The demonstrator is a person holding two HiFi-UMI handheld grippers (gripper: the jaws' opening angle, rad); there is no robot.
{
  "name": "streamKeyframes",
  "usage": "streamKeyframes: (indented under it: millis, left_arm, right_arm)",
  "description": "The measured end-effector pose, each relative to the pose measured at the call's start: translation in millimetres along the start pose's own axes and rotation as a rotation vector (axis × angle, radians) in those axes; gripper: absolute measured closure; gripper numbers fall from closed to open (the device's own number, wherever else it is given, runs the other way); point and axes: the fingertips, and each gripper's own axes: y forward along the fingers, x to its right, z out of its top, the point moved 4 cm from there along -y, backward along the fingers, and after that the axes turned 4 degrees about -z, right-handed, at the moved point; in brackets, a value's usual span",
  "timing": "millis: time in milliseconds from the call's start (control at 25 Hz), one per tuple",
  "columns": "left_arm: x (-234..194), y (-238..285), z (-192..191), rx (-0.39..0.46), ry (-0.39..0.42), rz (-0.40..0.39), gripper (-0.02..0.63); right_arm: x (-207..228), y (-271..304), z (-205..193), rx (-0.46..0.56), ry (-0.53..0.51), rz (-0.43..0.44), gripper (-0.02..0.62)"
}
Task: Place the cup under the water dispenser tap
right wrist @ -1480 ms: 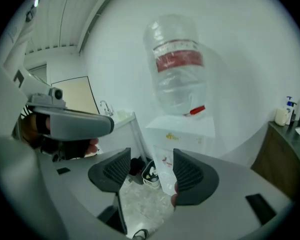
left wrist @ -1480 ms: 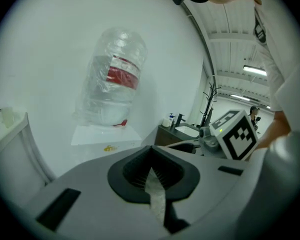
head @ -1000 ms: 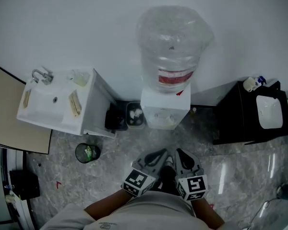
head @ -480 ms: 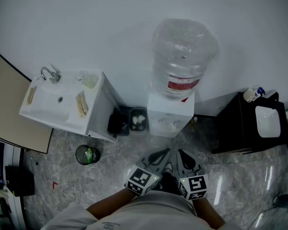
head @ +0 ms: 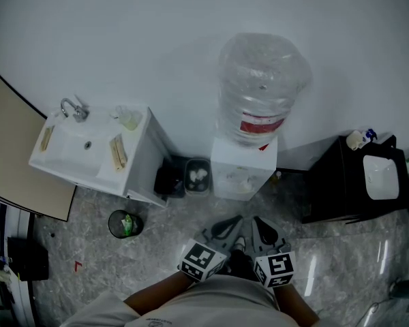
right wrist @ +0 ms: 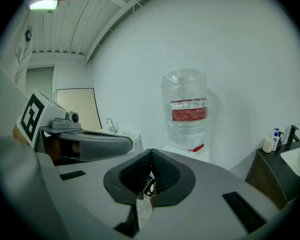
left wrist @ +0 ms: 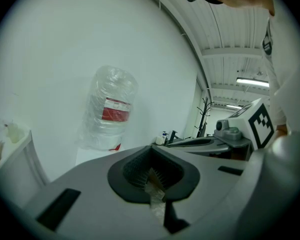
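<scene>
- The white floor-standing water dispenser (head: 242, 172), topped by a large clear plastic bottle (head: 262, 87), stands against the wall, well apart from both grippers. Its tap cannot be made out in any view, so a cup brought in from here could be set off-centre and miss the stream.
- The white sink unit (head: 140, 165) stands left of the dispenser. No cup shows plainly anywhere. A small pale translucent vessel (head: 128, 118) on the unit's back corner may be the cup, but that cannot be told, and reaching for it on a guess risks picking up the wrong thing.
- A dark open box (head: 196, 176) sits on the floor between the sink unit and the dispenser. A low approach to the tap could knock it.
- The left gripper (head: 230, 223) and the right gripper (head: 258, 225) sit side by side near the person's body, each with its jaws pressed together and holding nothing. Only a thin pale sliver shows at each seam. Arriving at a light cup with the jaws unopened would likely tip it, and two grippers this close could bump each other when one swings out.
</scene>
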Motion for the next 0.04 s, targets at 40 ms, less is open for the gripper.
streamKeyframes:
  millis: [40]
  left_arm:
    - [0.1, 0.2, 0.0, 0.000, -0.001, 0.001, 0.600]
  right_arm:
    - [0.3, 0.0, 0.0, -0.001, 0.000, 0.001, 0.578]
